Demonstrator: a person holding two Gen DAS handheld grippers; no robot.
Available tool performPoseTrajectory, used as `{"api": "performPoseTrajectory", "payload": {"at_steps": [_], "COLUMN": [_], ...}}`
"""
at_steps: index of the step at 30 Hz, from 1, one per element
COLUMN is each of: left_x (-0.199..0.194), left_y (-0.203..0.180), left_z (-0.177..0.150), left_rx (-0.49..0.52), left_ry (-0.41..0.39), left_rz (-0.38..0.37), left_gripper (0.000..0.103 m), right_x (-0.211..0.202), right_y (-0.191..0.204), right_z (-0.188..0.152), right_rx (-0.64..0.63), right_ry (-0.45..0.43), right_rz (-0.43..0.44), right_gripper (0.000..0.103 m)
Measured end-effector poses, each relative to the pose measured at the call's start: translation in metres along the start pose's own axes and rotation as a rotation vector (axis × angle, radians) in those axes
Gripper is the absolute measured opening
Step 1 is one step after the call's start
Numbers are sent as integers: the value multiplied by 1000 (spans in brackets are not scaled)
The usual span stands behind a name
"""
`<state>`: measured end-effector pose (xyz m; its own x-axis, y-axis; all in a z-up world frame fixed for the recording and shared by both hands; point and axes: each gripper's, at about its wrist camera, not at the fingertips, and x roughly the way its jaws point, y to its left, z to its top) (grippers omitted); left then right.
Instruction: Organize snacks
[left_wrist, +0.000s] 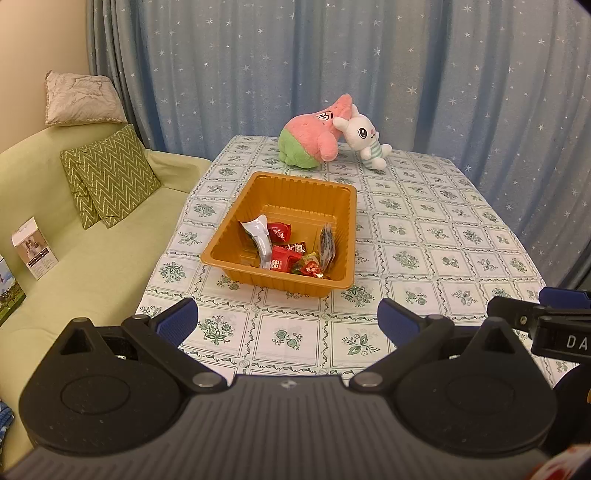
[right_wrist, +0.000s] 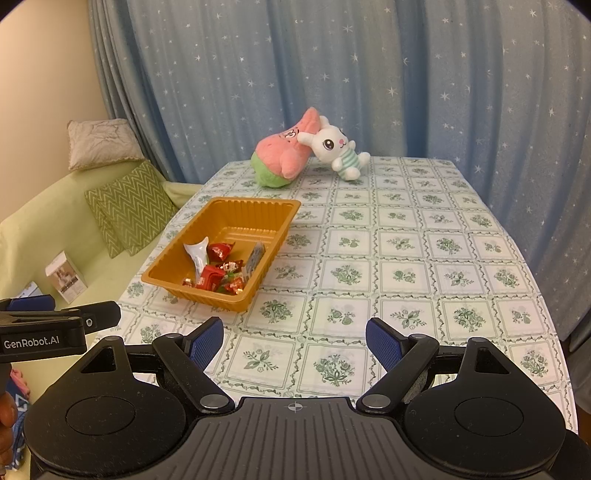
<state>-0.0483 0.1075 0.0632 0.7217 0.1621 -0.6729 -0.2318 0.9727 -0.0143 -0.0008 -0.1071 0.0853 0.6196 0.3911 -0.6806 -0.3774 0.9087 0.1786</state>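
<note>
Left wrist: left gripper (left_wrist: 287, 322) fingers wide, empty, right gripper (right_wrist: 294, 341) likewise

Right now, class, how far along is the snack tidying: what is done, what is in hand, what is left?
Done: the snacks all lie in the orange tray; none shows loose on the tablecloth. In hand: nothing; the left tool and right tool are both open and empty. Left: nothing visible, unless the snacks need sorting inside the tray.
</note>
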Motion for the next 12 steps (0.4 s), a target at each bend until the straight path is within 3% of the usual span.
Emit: {"api": "performPoseTrajectory", "payload": {"at_steps": [12], "left_x": [4], "left_y": [2], "left_z": [-3], "left_rx": [-6], "left_ry": [5], "left_rz": [-4], "left_gripper": [103], "right_x": [2], "right_y": [0], "right_z": [-3], "right_rx": [1], "right_ry": [4], "right_rz": [-6], "right_gripper": [84]}}
